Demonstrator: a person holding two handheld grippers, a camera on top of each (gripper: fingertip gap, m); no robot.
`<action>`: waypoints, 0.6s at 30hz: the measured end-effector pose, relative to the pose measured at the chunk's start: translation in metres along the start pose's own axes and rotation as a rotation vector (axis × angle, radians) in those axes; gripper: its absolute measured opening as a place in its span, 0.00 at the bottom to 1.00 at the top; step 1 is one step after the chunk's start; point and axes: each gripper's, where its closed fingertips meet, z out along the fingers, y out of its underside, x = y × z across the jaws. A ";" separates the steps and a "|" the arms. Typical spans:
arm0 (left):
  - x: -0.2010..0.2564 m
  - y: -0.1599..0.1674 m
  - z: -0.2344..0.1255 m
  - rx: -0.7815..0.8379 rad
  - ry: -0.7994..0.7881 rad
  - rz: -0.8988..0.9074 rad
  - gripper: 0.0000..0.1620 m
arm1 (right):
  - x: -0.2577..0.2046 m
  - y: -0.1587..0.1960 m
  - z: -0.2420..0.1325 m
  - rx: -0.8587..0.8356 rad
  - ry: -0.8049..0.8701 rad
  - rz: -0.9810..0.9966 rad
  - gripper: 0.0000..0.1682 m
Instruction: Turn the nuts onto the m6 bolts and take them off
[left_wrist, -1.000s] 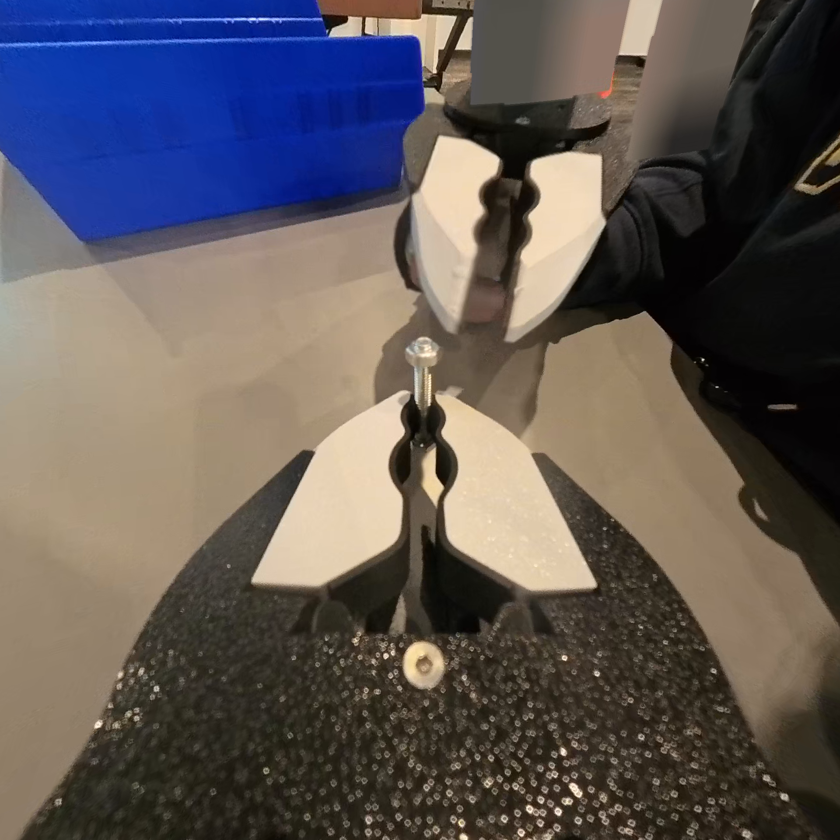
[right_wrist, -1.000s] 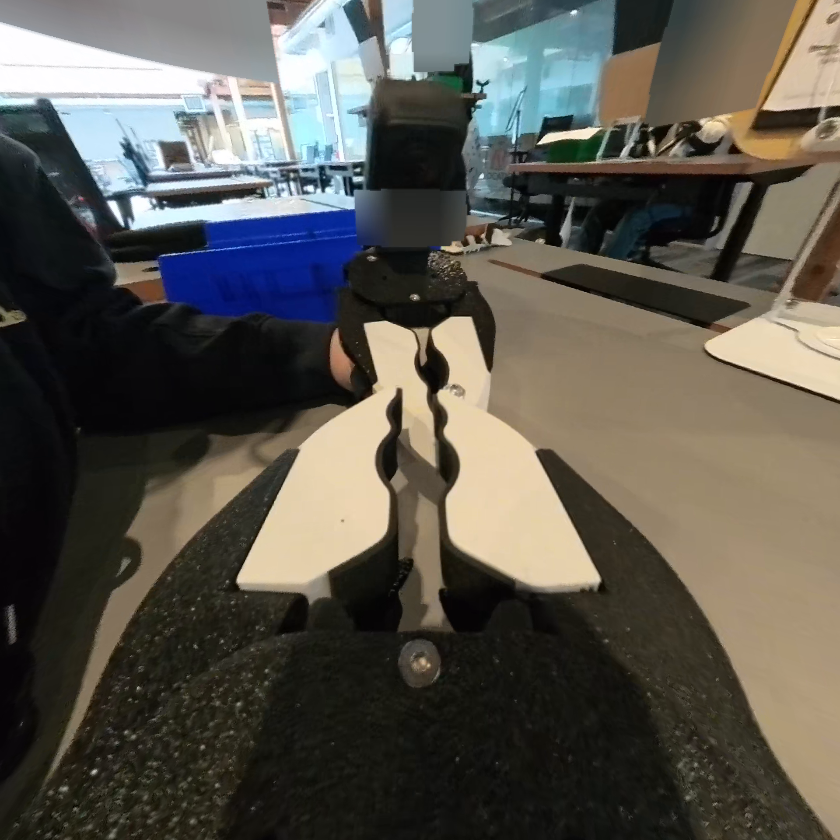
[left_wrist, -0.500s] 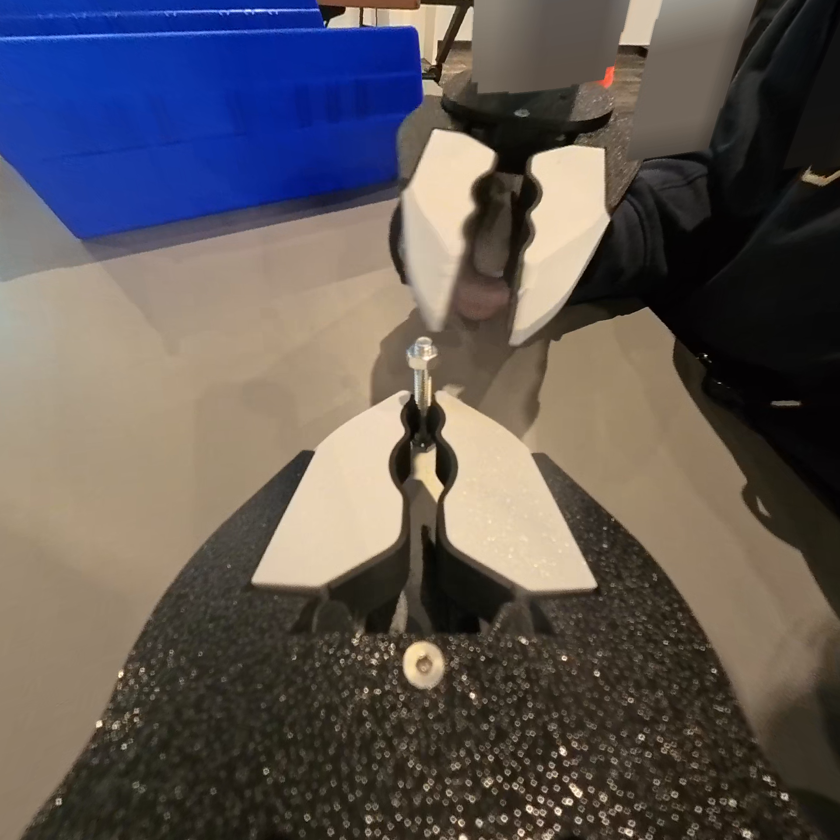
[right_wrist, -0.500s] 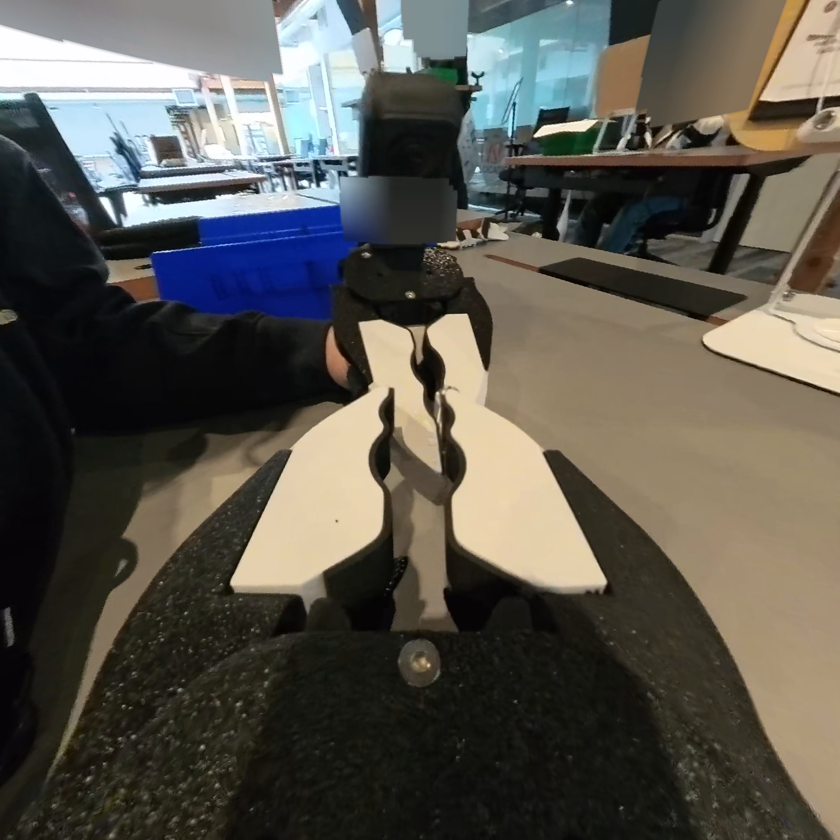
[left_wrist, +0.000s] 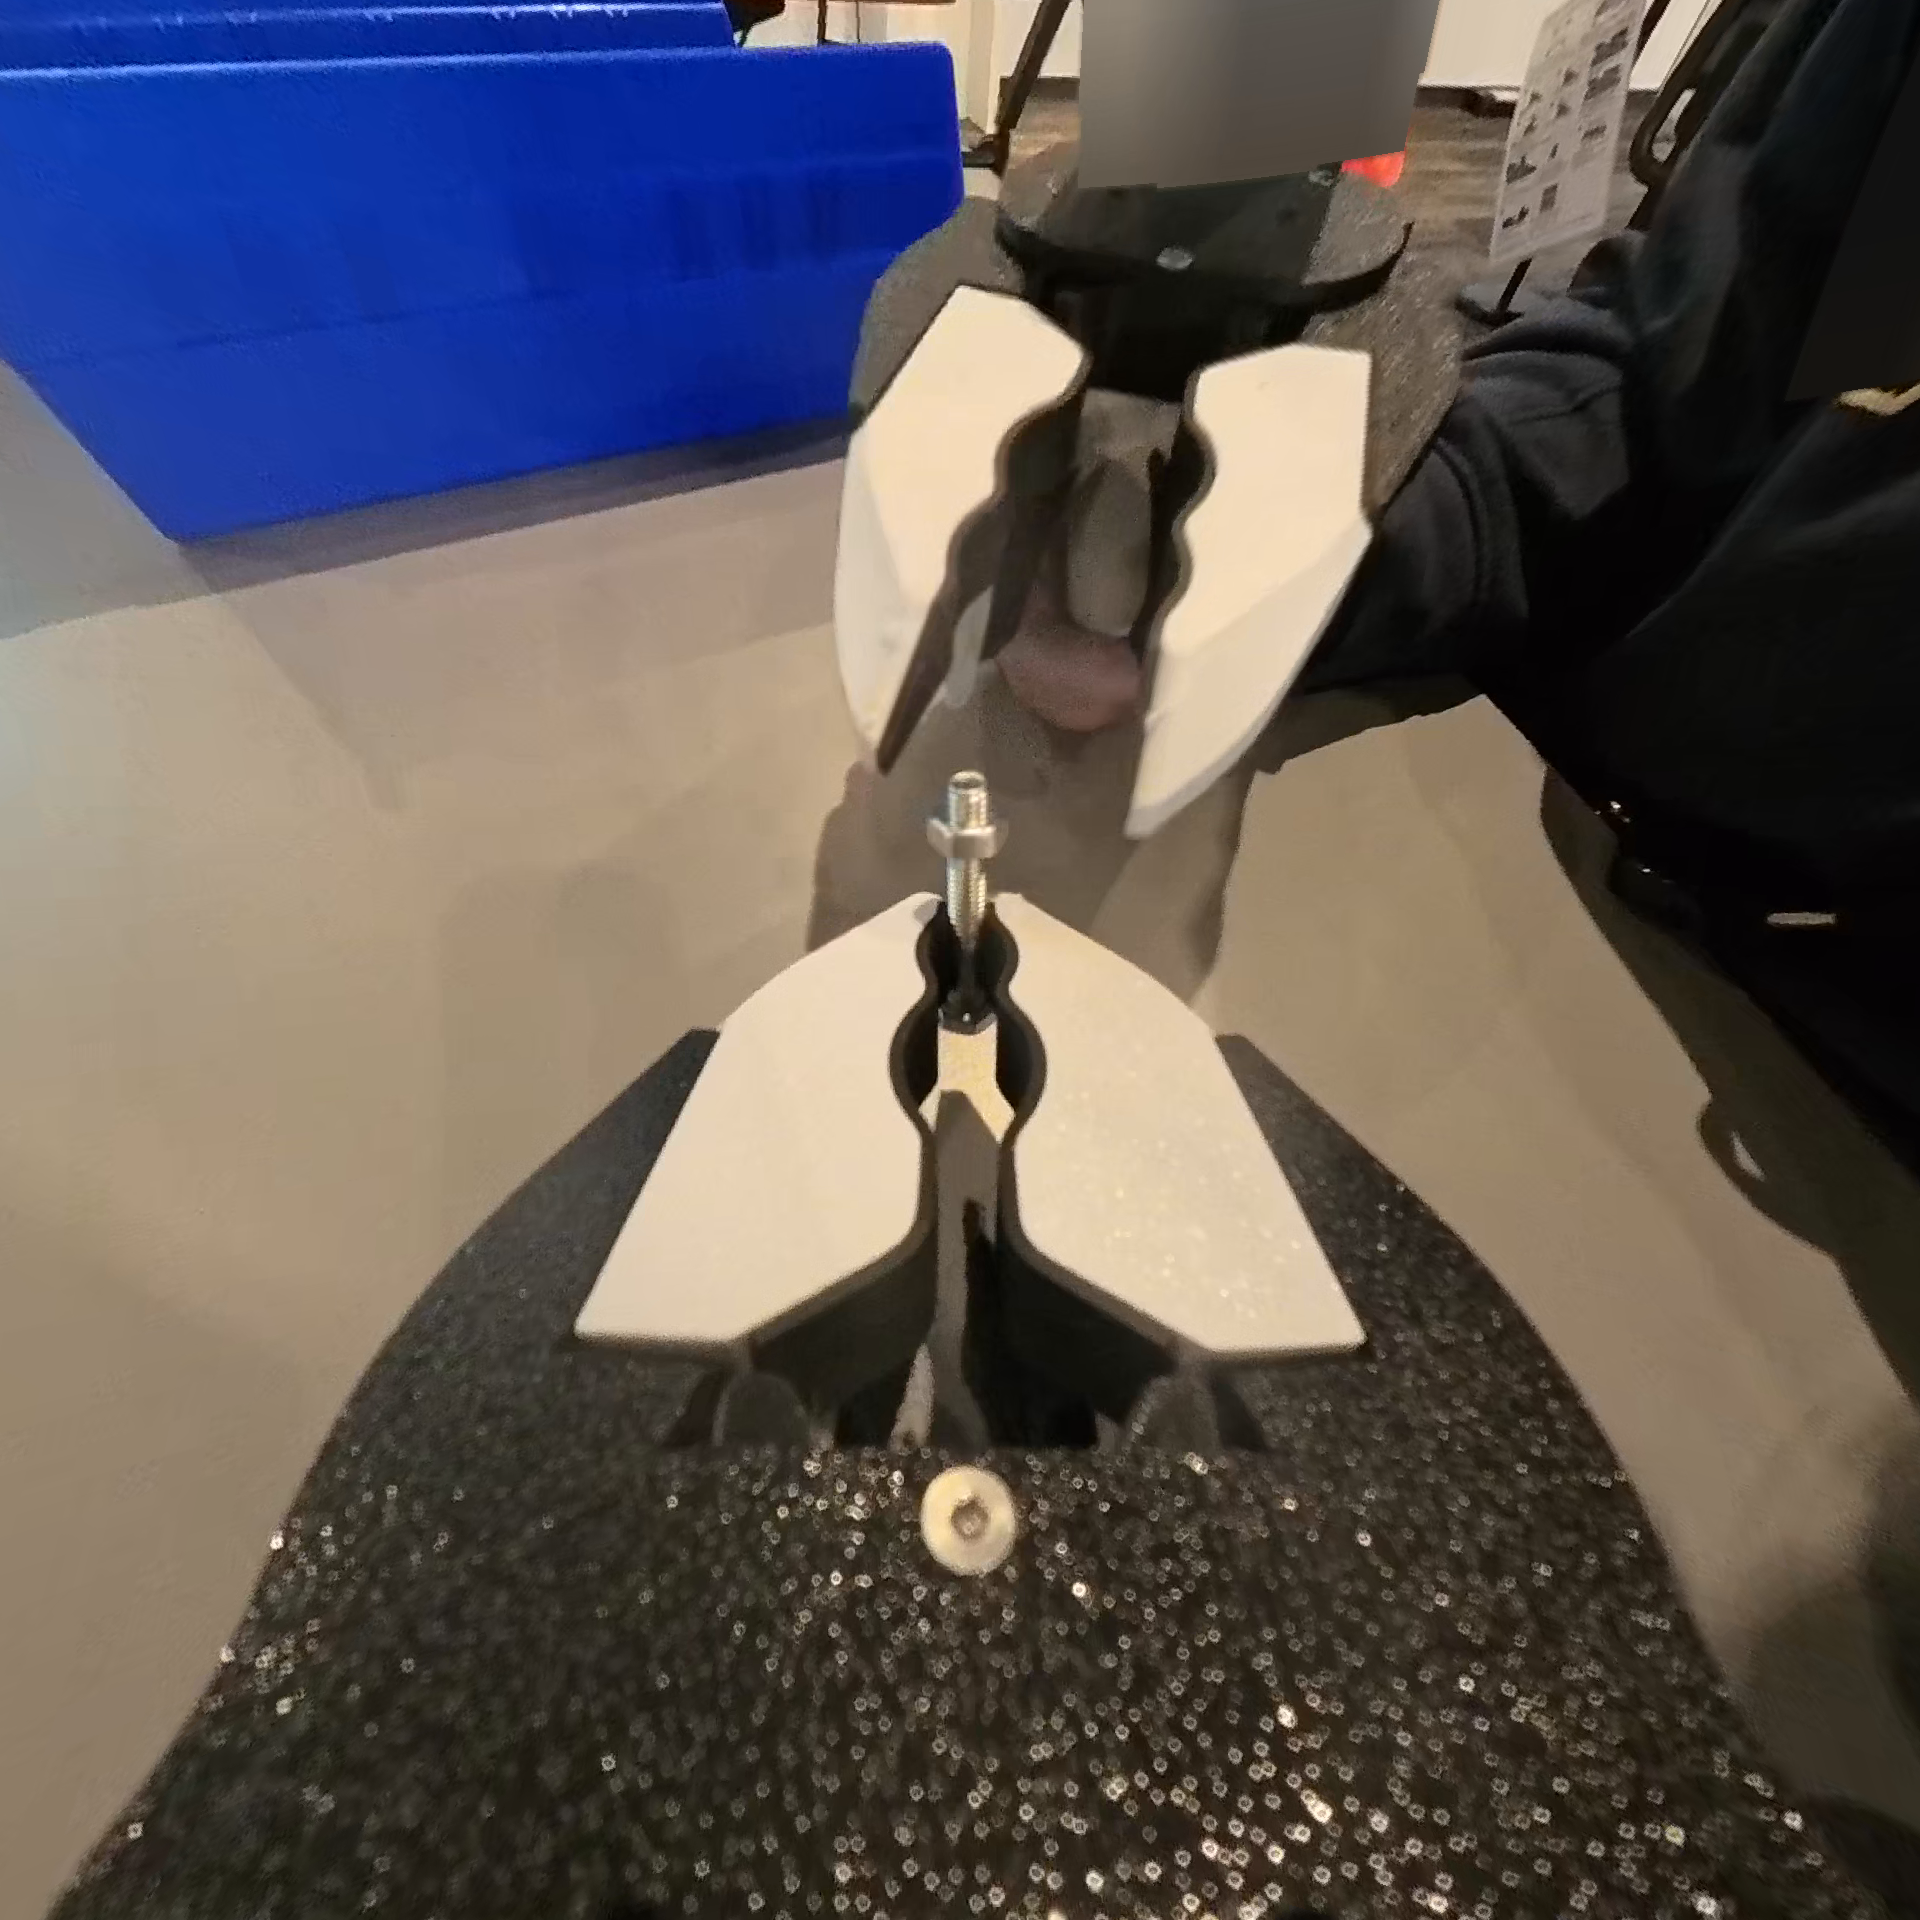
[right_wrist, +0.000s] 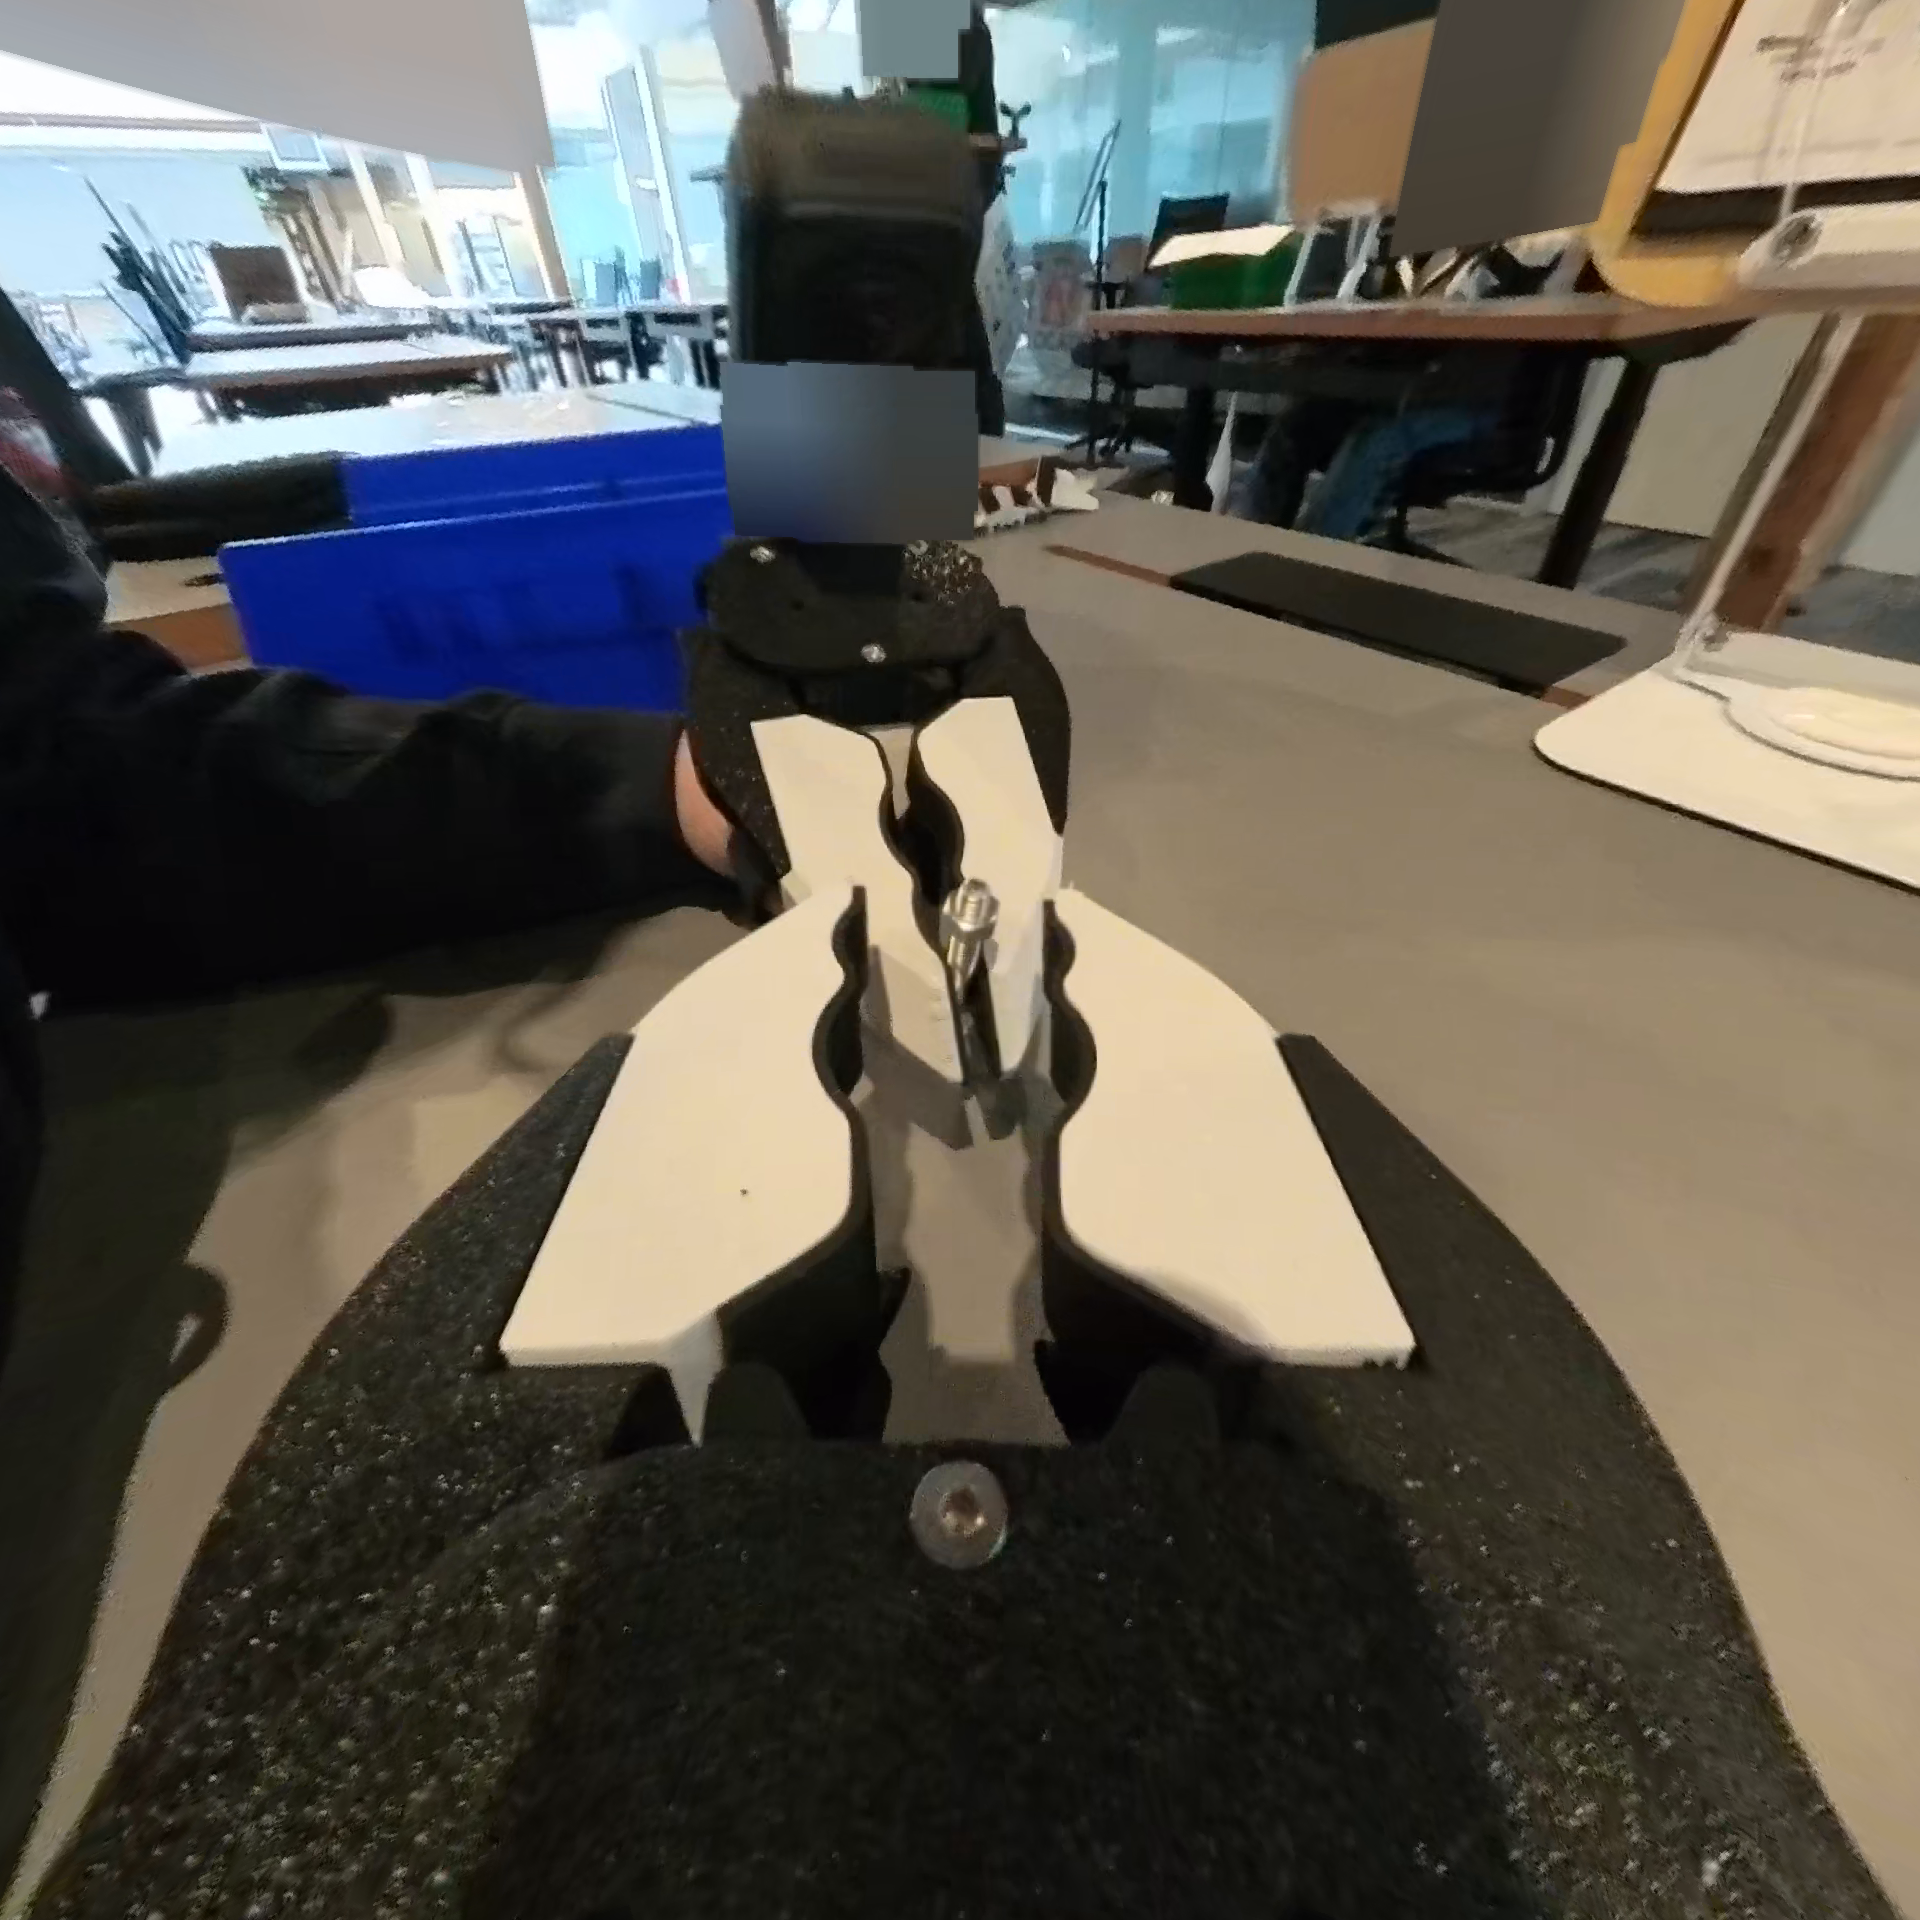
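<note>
Two grippers are facing each other above the grey bench. Left gripper is clamping the bolt by its lower shank, so the threaded end is pointing out at the other tool. One nut is sitting near that free end, a few threads showing past it. Right gripper is standing apart, empty, its fingers flanking the bolt tip without touching, probably lining up to pinch the nut and turn it. Behind, a blue bin is waiting.
</note>
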 end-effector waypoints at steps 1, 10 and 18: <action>0.000 0.000 0.000 0.002 0.000 0.000 0.03 | -0.001 0.001 0.001 -0.013 -0.010 0.000 0.20; 0.000 0.000 0.000 0.004 0.001 -0.002 0.03 | -0.002 0.001 -0.001 -0.006 -0.018 0.013 0.16; 0.000 -0.001 -0.001 0.016 0.003 -0.008 0.03 | -0.014 -0.004 -0.006 0.042 -0.091 -0.019 0.04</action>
